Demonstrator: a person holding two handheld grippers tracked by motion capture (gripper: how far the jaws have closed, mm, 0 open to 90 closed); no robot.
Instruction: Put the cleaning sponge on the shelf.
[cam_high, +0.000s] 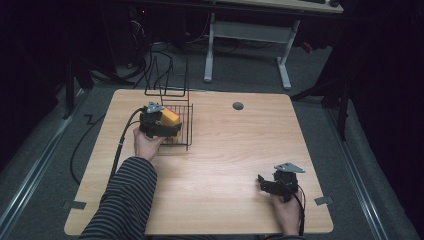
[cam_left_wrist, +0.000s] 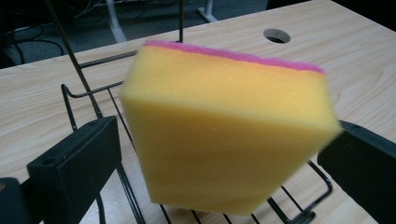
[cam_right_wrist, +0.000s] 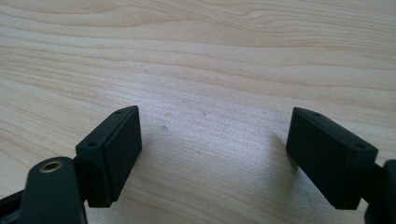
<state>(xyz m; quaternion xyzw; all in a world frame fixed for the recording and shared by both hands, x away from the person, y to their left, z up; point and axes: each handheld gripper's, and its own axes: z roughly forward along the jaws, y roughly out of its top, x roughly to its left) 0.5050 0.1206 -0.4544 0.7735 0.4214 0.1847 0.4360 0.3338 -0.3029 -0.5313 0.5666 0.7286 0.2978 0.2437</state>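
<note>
A yellow sponge (cam_high: 170, 117) with a pink scouring face stands tilted over a black wire rack (cam_high: 185, 136) at the table's left. My left gripper (cam_high: 169, 126) is around it, held by a hand in a striped sleeve. In the left gripper view the sponge (cam_left_wrist: 224, 130) sits between the two wide-set jaws of that gripper (cam_left_wrist: 219, 140). There is a small gap at the left jaw, and the sponge's edges are blurred. My right gripper (cam_high: 265, 183) rests near the front right of the table. It is open (cam_right_wrist: 212, 154) over bare wood, with nothing between its jaws.
The wire rack (cam_left_wrist: 84, 70) has tall upright loops at its far end. A round cable hole (cam_high: 238, 106) lies in the tabletop behind the middle. Cables trail off the table's left edge, and a white desk frame stands on the floor beyond.
</note>
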